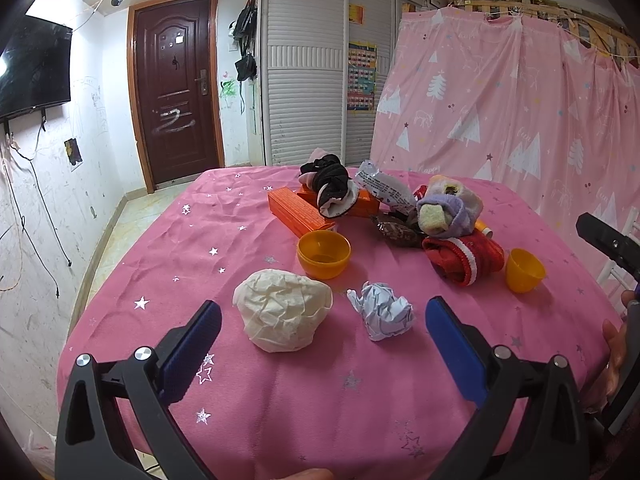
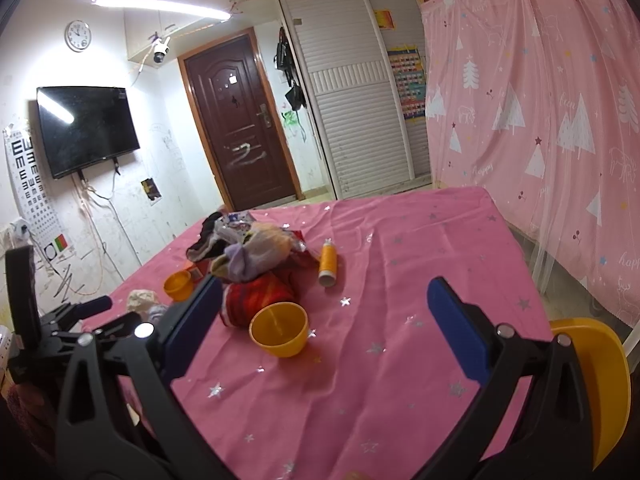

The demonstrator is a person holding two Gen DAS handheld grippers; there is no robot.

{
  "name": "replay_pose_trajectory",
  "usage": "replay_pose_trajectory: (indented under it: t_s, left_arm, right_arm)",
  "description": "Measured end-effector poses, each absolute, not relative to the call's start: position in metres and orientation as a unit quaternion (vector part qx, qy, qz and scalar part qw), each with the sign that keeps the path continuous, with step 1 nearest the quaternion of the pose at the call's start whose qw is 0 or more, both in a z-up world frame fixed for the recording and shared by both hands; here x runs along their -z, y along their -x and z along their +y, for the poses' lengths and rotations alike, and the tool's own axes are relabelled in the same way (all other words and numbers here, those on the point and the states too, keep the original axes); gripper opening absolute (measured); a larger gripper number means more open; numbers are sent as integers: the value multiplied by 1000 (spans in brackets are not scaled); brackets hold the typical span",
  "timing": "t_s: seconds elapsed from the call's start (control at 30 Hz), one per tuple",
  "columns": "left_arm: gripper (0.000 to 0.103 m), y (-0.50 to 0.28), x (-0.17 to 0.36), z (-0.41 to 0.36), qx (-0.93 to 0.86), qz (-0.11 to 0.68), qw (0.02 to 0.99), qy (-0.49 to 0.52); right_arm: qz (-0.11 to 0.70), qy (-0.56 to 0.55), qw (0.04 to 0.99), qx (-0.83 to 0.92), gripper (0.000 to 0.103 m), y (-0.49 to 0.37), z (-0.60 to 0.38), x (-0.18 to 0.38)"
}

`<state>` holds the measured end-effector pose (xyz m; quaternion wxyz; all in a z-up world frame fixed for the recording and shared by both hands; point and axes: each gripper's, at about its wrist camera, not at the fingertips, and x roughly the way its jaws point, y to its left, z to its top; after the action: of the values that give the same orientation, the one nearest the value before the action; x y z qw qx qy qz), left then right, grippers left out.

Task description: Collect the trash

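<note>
Only right wrist view shows orange bottle [image 2: 328,263] whole.

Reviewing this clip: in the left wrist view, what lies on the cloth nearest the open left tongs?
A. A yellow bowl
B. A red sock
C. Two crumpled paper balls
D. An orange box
C: the cream paper wad and the pale blue paper wad lie just ahead of the left tongs, whose jaws are spread wide and empty, while everything else sits farther back on the pink tablecloth.

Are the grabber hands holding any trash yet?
No, nothing is held. The left gripper is open above the white paper wad, and the right gripper is open too.
</note>
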<state>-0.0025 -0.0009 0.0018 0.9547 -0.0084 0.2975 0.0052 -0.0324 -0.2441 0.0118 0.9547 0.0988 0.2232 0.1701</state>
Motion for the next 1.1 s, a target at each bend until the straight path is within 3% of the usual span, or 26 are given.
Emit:
replay_pose_trajectory:
  t_s: [1.1]
  left_arm:
    - [95, 4, -2, -3, -5, 297, 955, 7]
  right_arm:
    - [224, -98, 954, -171, 99, 30, -242, -12]
